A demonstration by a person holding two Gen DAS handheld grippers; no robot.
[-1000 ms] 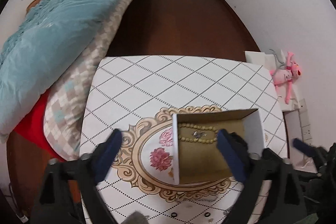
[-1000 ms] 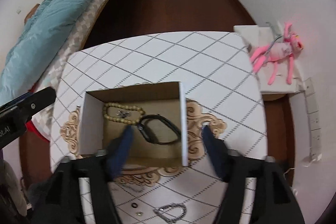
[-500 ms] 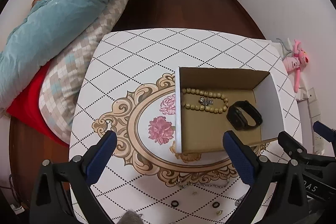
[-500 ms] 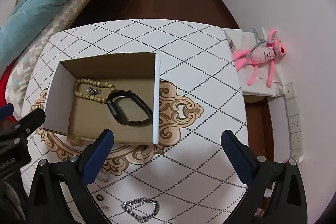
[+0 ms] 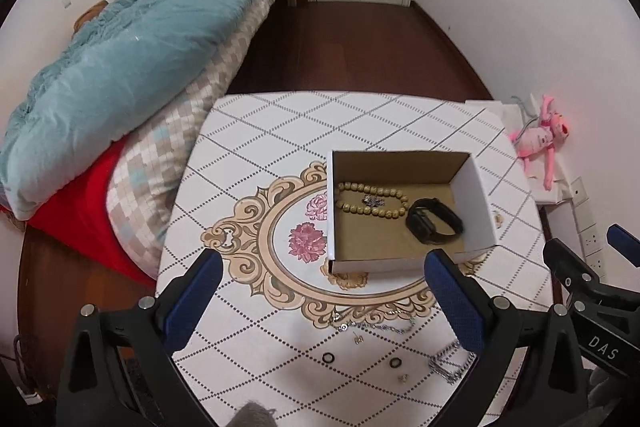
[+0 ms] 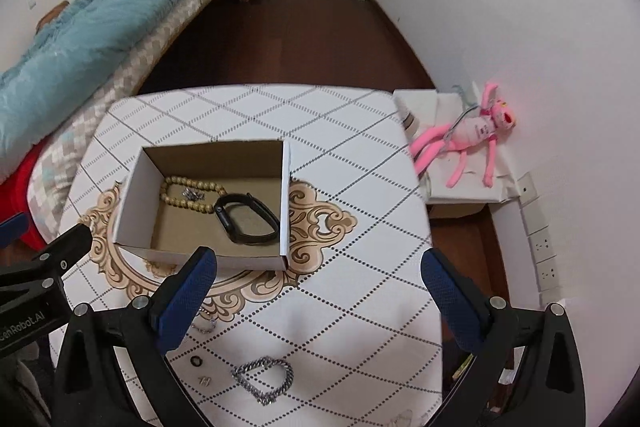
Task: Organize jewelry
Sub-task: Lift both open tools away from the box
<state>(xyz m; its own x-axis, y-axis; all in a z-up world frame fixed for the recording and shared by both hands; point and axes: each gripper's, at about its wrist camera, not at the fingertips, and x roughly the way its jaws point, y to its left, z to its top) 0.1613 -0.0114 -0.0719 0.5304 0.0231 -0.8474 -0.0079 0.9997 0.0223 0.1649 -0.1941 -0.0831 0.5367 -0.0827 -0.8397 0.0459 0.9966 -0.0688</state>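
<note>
Left hand-held gripper [image 5: 320, 291]: I saw it spread wide, grasping nothing.
Right hand-held gripper [image 6: 318, 285]: likewise.
Box [image 6: 140, 211]: held beads [image 6: 188, 201], watch [image 6: 246, 217].

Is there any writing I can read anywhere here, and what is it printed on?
"DAS": white letters on the black body of the right gripper, seen from the left camera.
"enRobot.AI": white letters on the left gripper, cut off at the right camera's picture edge.
Pink plush toy: chest markings too small to read.
Nothing else carries text.
</note>
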